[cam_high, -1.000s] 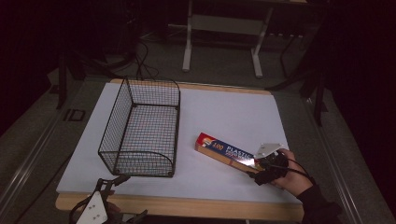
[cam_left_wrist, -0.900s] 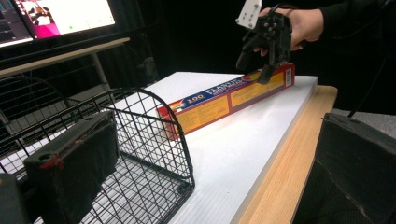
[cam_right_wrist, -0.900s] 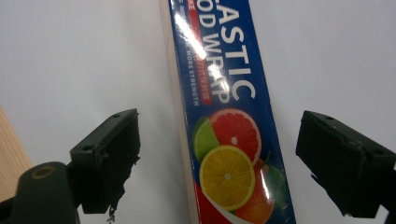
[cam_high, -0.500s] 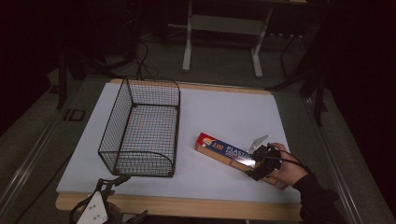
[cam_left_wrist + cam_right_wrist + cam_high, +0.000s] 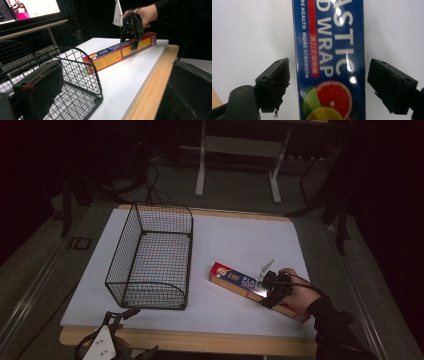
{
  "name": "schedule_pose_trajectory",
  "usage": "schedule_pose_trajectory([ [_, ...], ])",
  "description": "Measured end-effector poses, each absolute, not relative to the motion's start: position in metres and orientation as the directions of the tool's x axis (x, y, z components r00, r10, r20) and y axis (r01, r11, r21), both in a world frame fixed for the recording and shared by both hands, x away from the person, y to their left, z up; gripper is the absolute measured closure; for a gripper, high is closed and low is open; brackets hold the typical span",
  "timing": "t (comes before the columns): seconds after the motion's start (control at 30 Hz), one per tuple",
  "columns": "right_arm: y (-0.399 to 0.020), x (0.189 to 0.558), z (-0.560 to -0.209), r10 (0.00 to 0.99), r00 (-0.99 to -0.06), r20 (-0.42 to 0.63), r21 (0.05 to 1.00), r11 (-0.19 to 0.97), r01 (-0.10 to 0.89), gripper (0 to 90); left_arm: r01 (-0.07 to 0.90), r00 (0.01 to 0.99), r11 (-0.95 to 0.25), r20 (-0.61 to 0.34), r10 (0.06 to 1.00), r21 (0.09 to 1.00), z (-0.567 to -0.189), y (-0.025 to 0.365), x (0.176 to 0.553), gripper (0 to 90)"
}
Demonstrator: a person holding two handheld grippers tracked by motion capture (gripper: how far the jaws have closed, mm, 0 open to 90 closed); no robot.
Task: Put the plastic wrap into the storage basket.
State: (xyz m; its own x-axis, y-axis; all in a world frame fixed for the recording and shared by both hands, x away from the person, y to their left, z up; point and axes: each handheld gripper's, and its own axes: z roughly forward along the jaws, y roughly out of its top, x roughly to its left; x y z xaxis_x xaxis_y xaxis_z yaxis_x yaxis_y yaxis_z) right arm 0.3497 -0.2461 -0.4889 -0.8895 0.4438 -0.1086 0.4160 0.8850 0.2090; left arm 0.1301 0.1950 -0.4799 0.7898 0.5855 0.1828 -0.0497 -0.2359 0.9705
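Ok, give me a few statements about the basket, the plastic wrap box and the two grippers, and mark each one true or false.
1. The plastic wrap box lies flat on the white board. True.
2. The wire basket has the box inside it. False: the basket holds nothing, and the box lies on the board beside it.
3. The right gripper is open, with one jaw on each side of the box. True.
4. The right gripper has lifted the box off the board. False: the box rests on the board, with a gap between it and each jaw.
5. The left gripper is clamped on the basket's rim. False: it sits open at the table's near edge, short of the basket.
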Motion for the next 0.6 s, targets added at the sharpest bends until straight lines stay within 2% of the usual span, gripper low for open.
schedule_pose_trajectory([
  [0.6,-0.222,0.371,-0.502,0.409,-0.91,-0.062,0.071,0.912,0.405,28.4,-0.047,0.793,-0.234,0.178,0.582,0.971,-0.48,0.195,0.13,0.2],
])
